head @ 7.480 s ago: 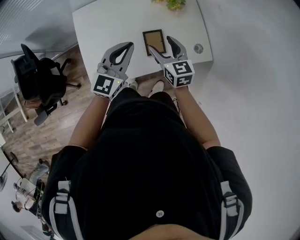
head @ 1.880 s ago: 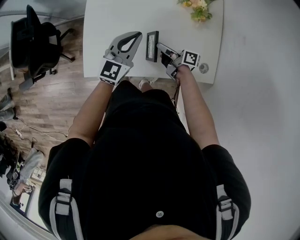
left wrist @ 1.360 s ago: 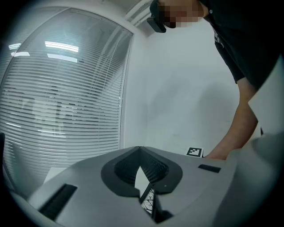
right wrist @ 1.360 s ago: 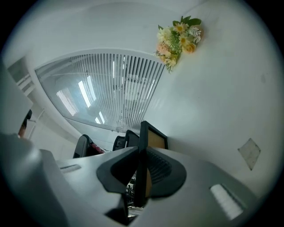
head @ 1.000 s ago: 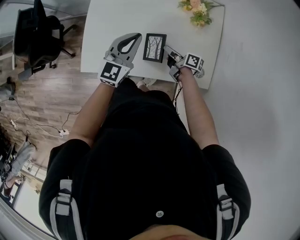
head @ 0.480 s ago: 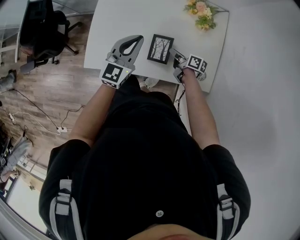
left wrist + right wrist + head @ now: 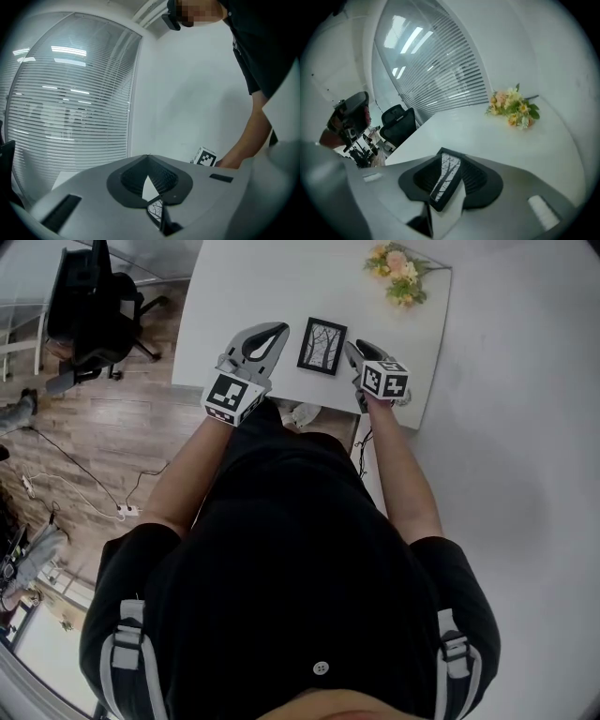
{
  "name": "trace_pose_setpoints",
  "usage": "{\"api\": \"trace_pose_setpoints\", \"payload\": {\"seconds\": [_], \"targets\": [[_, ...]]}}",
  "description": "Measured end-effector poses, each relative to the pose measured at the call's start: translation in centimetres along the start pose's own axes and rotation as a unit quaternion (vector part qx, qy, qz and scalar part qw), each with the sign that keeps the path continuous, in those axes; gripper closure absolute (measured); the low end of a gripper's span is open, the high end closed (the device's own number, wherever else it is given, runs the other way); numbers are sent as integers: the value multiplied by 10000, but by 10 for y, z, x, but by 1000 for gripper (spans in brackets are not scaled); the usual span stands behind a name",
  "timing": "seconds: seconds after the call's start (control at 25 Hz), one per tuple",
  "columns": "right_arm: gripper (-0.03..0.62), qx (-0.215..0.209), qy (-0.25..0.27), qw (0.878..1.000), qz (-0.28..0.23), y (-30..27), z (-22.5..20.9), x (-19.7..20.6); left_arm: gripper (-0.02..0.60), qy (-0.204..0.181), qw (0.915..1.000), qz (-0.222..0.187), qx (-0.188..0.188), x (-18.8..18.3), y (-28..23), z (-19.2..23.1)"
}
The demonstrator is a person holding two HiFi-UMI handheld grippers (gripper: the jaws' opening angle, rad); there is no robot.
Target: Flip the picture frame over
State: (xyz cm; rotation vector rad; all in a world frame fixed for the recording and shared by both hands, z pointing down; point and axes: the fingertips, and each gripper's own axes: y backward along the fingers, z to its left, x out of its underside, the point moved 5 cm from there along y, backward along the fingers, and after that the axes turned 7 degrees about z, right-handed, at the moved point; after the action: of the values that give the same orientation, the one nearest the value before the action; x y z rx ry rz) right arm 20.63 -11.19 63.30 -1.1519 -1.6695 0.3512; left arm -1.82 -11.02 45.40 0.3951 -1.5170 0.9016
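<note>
My black picture frame [image 7: 322, 346] lies flat on the white table [image 7: 253, 287], upper middle of the head view. It is picture side up, showing bare dark trees on white, and sits slightly askew.

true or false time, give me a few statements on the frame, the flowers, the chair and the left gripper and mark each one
1. The frame lies flat on the table with its tree picture up. True.
2. The left gripper is clamped on the frame. False: its jaws are shut on nothing, and it sits to the frame's left.
3. The flowers lie at the table's far right corner. True.
4. The chair stands to the right of the table. False: it stands on the wooden floor off the table's left side.
</note>
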Motion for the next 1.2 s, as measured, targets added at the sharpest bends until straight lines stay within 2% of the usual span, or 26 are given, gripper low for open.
{"api": "trace_pose_setpoints", "payload": {"seconds": [0.2, 0.36, 0.6, 0.88, 1.0, 1.2], "targets": [[471, -289, 726, 9947, -669, 41, 45, -34, 574, 1, 9997, 197, 142, 1, 2, -6], [473, -521, 1288, 9818, -1296, 80, 82, -63, 574, -33, 9995, 224, 233, -7, 5, -14], [510, -745, 1661, 9618, -2045, 131, 121, -91, 574, -104, 9993, 112, 356, -25, 6, -25], [562, -687, 2266, 9392, -2488, 170, 149, -105, 574, -301, 9976, -114, 608, -52, 6, -42], [583, -639, 2360, 9332, -2634, 181, 155, -109, 574, -334, 9967, -239, 698, -65, 5, -49], [583, -630, 2408, 9264, -2826, 195, 157, -115, 574, -421, 9955, -316, 787, -76, 5, -59]]}}
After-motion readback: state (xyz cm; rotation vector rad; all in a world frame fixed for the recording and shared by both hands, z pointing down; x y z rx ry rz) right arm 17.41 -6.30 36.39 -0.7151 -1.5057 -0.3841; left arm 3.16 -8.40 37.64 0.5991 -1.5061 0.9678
